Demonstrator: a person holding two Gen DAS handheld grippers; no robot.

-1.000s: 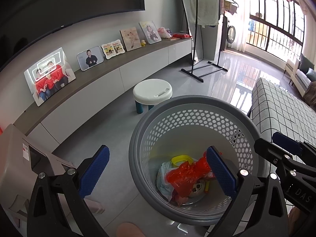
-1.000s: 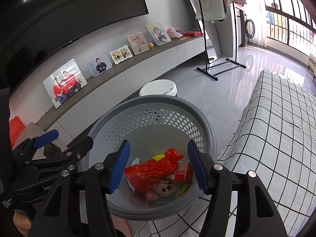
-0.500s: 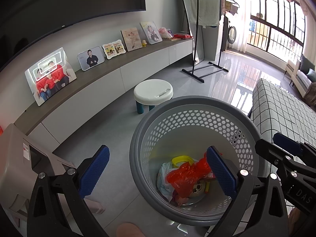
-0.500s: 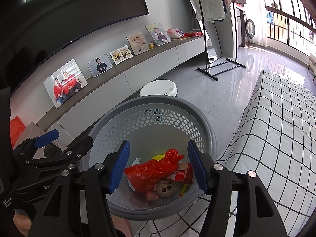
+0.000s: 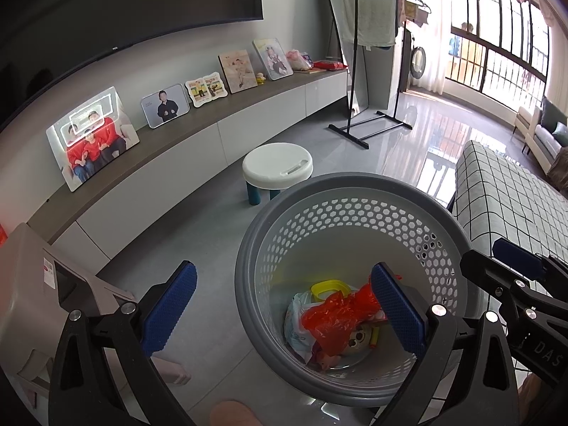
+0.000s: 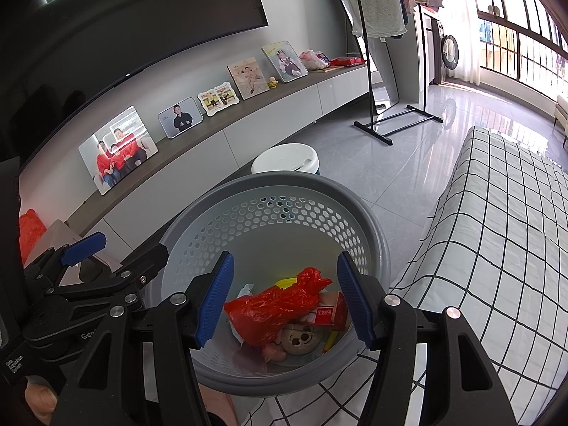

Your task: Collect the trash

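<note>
The grey perforated basket [image 5: 355, 220] is taken as the landmark; it stands on the grey tiled floor.

To the left of the basket, a grey appliance [image 5: 32, 284] is seen at the edge of the left wrist view. Behind and to the left of the basket, a low wall cabinet [image 5: 198, 135] is shown, on which a row of framed photographs [image 5: 90, 138] is propped. Just behind the basket, a white stool [image 5: 277, 165] is placed.

The left gripper [image 5: 284, 309] is held over the near left side of the basket. Its jaws are spread wide and nothing is held between them: one blue pad is seen over the floor outside the basket, the other over the basket interior.

The collected trash lies at the bottom of the basket: a crumpled red plastic bag [image 6: 277, 305] rests on top, with a white bag [image 5: 296, 326] beneath it, a yellow ring-shaped piece [image 5: 328, 287] behind it, a small red-and-white box [image 6: 332, 314] beside it and a round toy face [image 6: 300, 339] in front.

The right gripper [image 6: 285, 300] is held over the near side of the basket. Its jaws stand apart and no object is touched by the pads.

To the right of the basket, a checked fabric surface [image 6: 497, 248] is seen close against the basket. Well behind the basket on that side, a black clothes rack [image 6: 390, 71] with a hanging towel is located.
</note>
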